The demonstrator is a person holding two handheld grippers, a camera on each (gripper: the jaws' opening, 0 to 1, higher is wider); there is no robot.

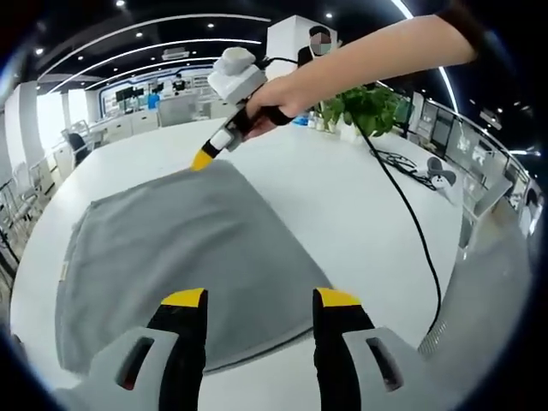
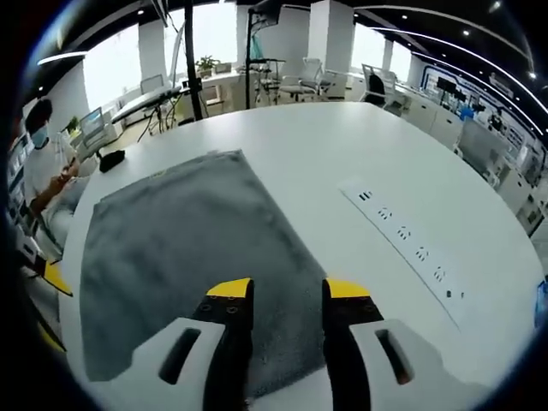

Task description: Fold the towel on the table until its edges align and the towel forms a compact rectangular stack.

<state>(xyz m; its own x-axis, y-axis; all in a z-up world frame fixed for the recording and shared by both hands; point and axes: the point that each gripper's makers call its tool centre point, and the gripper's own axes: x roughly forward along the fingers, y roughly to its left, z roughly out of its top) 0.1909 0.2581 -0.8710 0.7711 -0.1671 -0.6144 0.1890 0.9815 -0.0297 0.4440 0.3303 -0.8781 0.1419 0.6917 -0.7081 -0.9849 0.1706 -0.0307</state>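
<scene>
1. The left gripper [image 1: 259, 298] and the right gripper [image 2: 289, 289] both hover with jaws spread, holding nothing, over near corners of the one grey towel [image 1: 180, 248], spread flat on the white table [image 1: 360, 197].
2. Risk: pinching one layer only would skew the fold.
3. Count: one cable [image 1: 411, 214], one plant [image 1: 368, 107].

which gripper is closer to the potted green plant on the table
Right. In the left gripper view, the right gripper sits at the grey towel's far corner, near the potted green plant. The left gripper hovers over the towel's opposite edge.
</scene>
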